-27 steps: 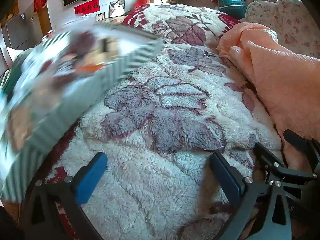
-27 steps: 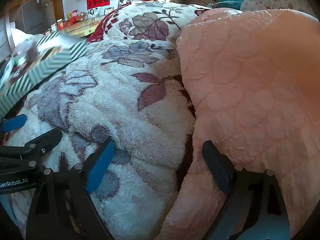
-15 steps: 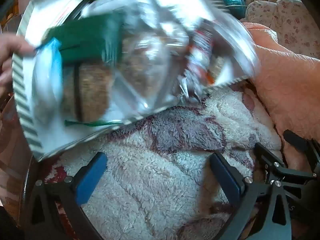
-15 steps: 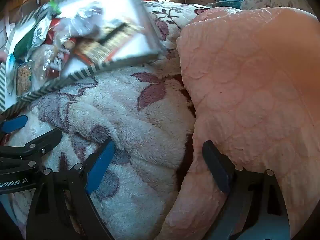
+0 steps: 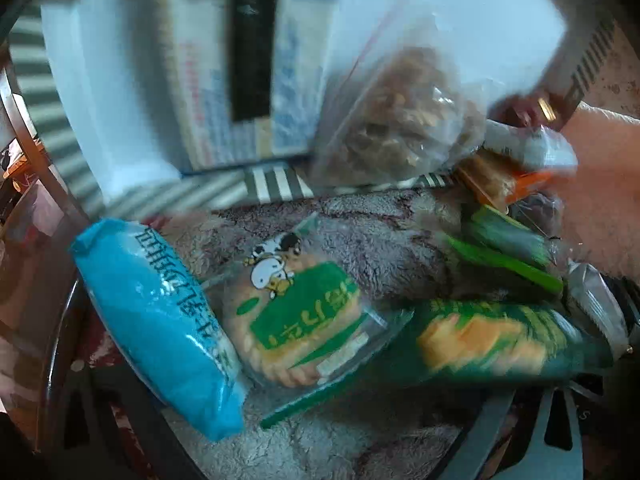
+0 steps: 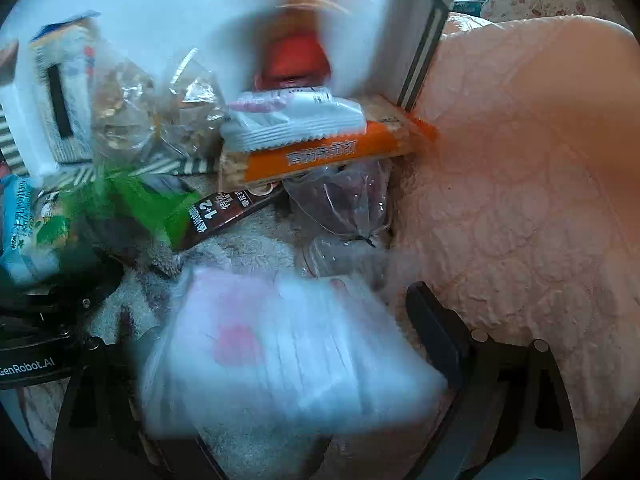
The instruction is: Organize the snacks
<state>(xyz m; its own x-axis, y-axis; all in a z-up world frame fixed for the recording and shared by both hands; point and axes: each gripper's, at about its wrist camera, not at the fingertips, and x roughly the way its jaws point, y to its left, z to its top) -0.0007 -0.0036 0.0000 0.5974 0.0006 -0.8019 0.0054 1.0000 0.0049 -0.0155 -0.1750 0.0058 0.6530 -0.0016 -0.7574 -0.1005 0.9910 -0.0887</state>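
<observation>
1. Right across the fleecy flowered blanket (image 5: 360, 236) snacks lie in a heap, with a striped-edged white box (image 5: 120, 92) tipped up on its side behind them, its open face toward both cameras.
2. Left gripper (image 5: 312, 440): most of it is buried under packets. Only dark frame shows at the bottom corners of its own view, so I cannot tell whether the jaws stand apart or together.
3. Lying over that gripper's span are a blue packet (image 5: 160, 320) on its left side, a clear biscuit pack with a green label (image 5: 296, 320) in the middle, and a dark green bag (image 5: 492, 344) toward its right side. The biscuit pack touches the blue one and overlaps the green bag.
4. Farther out, a clear bag of brown pieces (image 5: 400, 120) leans at the box's lip, beside a white carton with a black stripe (image 5: 248, 60) inside the box.
5. Right gripper (image 6: 280, 364): one black finger (image 6: 436, 340) is plain to see on the right, well clear of anything. The other is hidden behind a blurred white packet (image 6: 280, 356) sitting right between them, so the jaws look spread wide, gripping nothing I can make out.
6. Ahead of that gripper, an orange-banded bar (image 6: 320, 156) carries a white wrapper (image 6: 292, 120) on top. A brown stick (image 6: 224, 212) pokes out below, next to a clear bag of dark bits (image 6: 344, 196).
7. A red blur (image 6: 296, 56) sits inside the box above them.
8. The pink quilt (image 6: 520, 200) bulks up on the right, touching the orange bar's end.
</observation>
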